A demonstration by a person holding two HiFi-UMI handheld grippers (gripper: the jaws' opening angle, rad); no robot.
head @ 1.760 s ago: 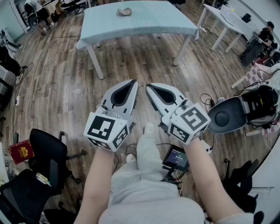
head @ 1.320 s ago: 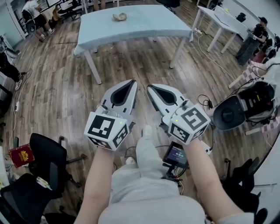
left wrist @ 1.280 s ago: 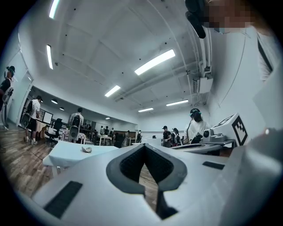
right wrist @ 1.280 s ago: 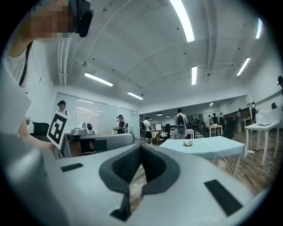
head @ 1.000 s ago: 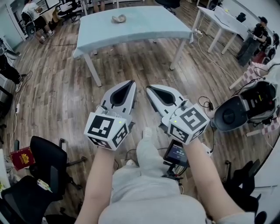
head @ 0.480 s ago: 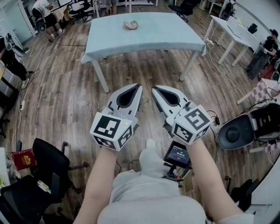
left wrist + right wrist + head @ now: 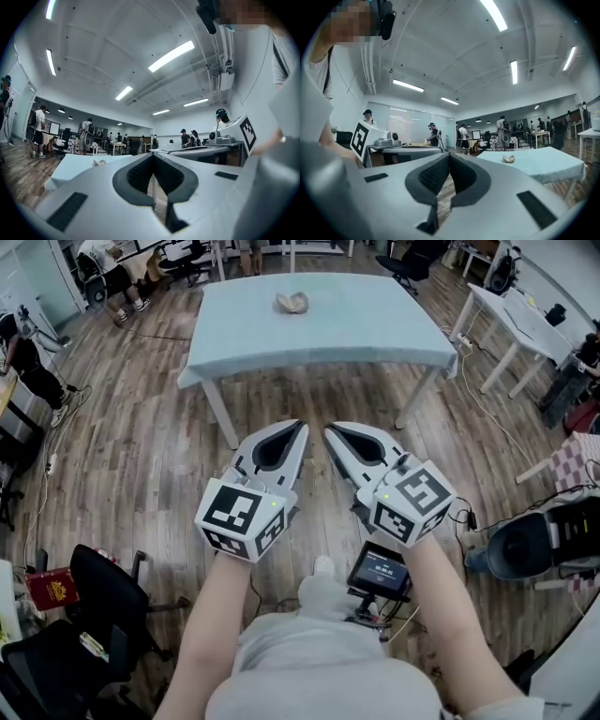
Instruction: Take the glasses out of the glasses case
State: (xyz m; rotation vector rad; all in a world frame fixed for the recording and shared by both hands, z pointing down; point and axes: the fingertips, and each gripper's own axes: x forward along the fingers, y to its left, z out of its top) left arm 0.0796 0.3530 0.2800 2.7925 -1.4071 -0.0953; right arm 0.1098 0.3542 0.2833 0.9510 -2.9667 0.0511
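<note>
Here, a person stands on the wooden floor (image 7: 141,456), well apart from a table (image 7: 375,329) covered in light blue cloth. Left gripper (image 7: 301,426) and right gripper (image 7: 327,430) are held side by side at waist height, both pointing towards the table. Each gripper view shows its jaws with the tips pressed together and only the hollow between the dark pads left, with nothing in it. A small pale object (image 7: 292,303) lies on the far half of the tabletop, clear of both grippers. It is too small to tell whether it is the glasses case. A small lit screen (image 7: 380,570) hangs at the person's waist. A black chair (image 7: 103,577) and a red book (image 7: 52,589) sit at the person's left, and white tables (image 7: 525,320) stand to the right.
</note>
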